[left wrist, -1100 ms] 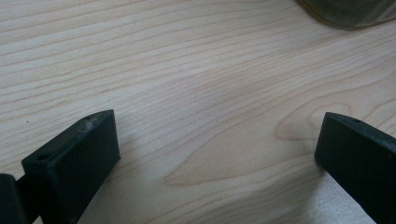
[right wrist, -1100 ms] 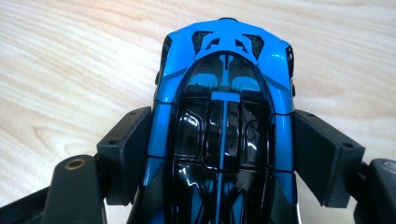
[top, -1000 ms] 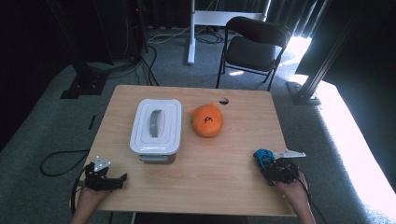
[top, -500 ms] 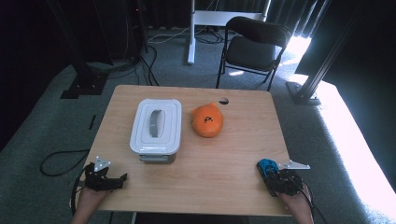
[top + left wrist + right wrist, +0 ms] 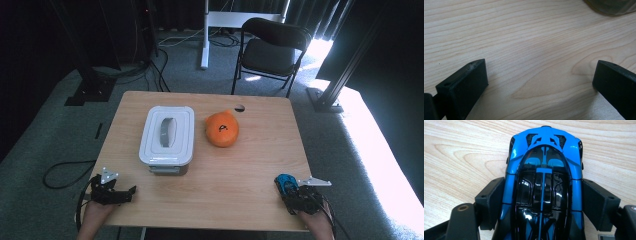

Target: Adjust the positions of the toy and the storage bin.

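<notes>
Seemingly the step in hand is the carrying of a blue toy car [image 5: 285, 182], gripped and resting at the near right corner of the counter [image 5: 235, 175].

From the high view, the right hand-held gripper [image 5: 292, 192] sits at that corner with the car poking out ahead of it toward the middle of the counter. The left hand-held gripper [image 5: 131, 190] rests at the near left edge, holding nothing. A white lidded box [image 5: 167, 135] stands well ahead of it, with an orange pumpkin-like ball [image 5: 222, 129] just beside the box on its right.

Through the left gripper view, the two black jaws stand wide apart over bare wood, with nothing between them; a dark rim at the top right corner is too cropped to name.

Through the right gripper view, the jaws press against both flanks of the car [image 5: 544, 182], which lies lengthwise between them.

My judgement: if the car is meant for the box, the next move calls for the free left hand-held gripper to take off the lid while the right one brings the car forward and left.
</notes>
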{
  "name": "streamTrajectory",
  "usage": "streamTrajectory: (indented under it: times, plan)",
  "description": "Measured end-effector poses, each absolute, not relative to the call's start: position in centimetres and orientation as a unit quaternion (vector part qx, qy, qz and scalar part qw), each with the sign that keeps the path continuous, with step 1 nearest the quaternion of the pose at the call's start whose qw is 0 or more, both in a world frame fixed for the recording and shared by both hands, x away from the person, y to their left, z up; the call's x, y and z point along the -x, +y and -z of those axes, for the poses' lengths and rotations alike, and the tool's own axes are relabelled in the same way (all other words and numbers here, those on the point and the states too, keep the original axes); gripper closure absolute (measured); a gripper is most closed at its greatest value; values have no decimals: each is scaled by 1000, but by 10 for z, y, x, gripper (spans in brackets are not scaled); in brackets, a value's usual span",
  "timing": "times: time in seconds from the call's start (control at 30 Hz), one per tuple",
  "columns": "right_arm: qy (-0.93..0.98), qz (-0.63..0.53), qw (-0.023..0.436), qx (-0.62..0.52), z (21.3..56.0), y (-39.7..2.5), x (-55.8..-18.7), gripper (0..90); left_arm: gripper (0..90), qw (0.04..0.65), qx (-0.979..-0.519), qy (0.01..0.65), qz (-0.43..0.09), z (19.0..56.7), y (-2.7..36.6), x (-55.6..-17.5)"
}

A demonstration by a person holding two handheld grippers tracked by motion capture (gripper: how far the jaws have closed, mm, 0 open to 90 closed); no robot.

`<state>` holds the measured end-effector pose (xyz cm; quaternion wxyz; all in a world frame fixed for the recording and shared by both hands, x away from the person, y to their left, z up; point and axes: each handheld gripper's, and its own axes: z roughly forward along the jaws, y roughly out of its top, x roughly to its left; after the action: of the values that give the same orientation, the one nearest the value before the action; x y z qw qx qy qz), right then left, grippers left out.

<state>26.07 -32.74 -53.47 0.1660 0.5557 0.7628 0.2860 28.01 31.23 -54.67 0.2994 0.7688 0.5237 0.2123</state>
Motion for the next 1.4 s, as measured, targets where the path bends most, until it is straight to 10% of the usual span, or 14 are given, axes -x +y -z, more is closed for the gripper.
streamTrajectory:
  times: [1.4]
  plan:
    - [763,-355,164,-515,486,-301,-314,150,2,300,-769,524,-212,547,312,-280]
